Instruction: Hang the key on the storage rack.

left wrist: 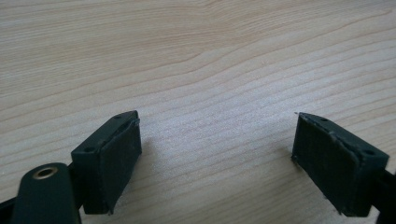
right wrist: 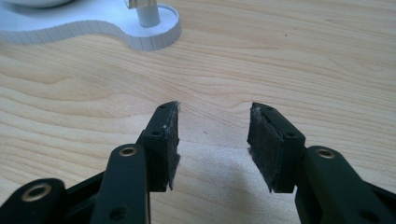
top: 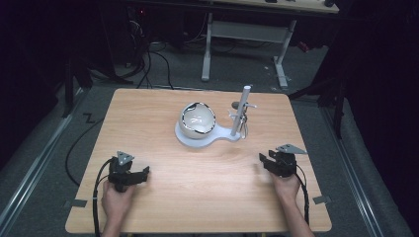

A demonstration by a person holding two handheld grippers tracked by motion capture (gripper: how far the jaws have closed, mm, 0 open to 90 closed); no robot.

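Observation:
A white base (top: 184, 139) lies near the table's middle, carrying a glossy white bowl-shaped shell (top: 197, 120) and an upright white post (top: 240, 111) with small metal fittings. My left gripper (top: 141, 174) rests low at the front left, held by a hand; its jaws (left wrist: 217, 154) stand wide apart over bare wood. At the front right, a hand holds my right gripper (top: 264, 160) pointing toward the base. Its padded jaws (right wrist: 215, 140) are open with nothing between them. The base's rounded end (right wrist: 154, 32) and the foot of the post (right wrist: 147, 14) lie ahead of it.
The wooden table (top: 207, 197) ends in a front edge close to both hands. Behind the table stand a white desk frame (top: 247, 34) and cables on the dark floor (top: 148, 64). Cables trail from both grippers off the front edge.

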